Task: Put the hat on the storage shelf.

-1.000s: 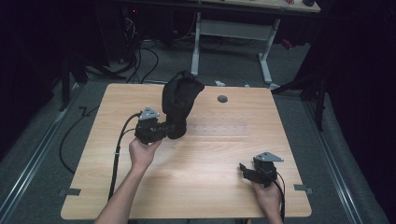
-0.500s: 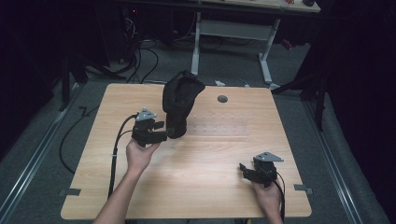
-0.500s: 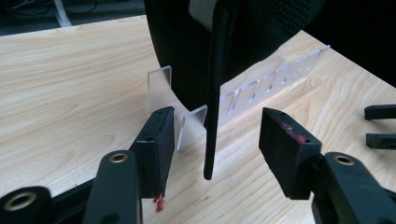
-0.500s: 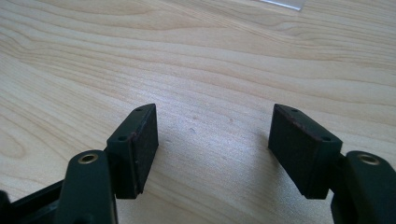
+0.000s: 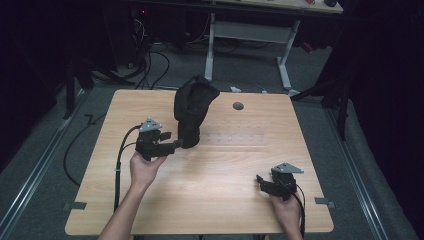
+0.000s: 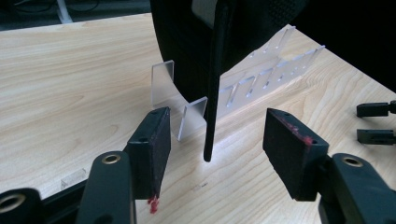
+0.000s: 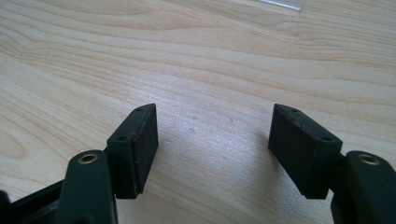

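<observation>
A black fabric item point(image 5: 194, 107) stands draped over a clear acrylic stand point(image 6: 243, 86) near the far middle of the wooden table point(image 5: 210, 200). My left gripper point(image 5: 177, 142) points at its base from the left. Its jaws have just been opening and now stand open. In the left gripper view the item's thin hanging edge point(image 6: 212, 93) lies in the gap of the left gripper point(image 6: 217, 140), and neither pad touches it. My right gripper point(image 5: 260, 181) rests open near the front right edge, with bare wood between its pads point(image 7: 135, 149).
A small grey round disc point(image 5: 238, 106) sits in the tabletop right of the black item. A cable point(image 5: 120, 160) trails from the left gripper over the left side. A white-legged desk point(image 5: 250, 30) stands on the floor beyond the table.
The left gripper's jaws have opened off the black item and the gripper has drawn back a little to the left. The right gripper has not moved.
</observation>
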A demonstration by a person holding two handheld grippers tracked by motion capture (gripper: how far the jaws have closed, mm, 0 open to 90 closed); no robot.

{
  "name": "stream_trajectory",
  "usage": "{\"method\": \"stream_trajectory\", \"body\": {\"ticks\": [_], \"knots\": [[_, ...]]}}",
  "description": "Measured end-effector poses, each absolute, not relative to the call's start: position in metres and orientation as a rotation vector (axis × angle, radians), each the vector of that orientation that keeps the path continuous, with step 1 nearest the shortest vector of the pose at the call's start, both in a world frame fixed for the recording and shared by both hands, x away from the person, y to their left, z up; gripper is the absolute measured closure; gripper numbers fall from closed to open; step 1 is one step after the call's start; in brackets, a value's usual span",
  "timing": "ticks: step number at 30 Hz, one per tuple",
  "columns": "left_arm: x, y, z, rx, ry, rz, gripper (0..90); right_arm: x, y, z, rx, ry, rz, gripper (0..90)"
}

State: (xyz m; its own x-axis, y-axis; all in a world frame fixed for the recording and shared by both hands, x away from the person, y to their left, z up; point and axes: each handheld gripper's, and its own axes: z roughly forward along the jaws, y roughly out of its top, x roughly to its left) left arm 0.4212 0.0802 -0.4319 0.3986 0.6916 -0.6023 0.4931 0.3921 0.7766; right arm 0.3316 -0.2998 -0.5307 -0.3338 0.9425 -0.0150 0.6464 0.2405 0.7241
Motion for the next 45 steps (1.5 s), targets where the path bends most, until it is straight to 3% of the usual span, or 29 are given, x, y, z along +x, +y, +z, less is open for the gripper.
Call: {"method": "stream_trajectory", "body": {"ticks": [45], "knots": [[0.380,0.117,-0.435,1.165,1.281,0.147,39.0,0.332,-0.300,-0.531,1.450,2.066,0.873,33.3]]}}
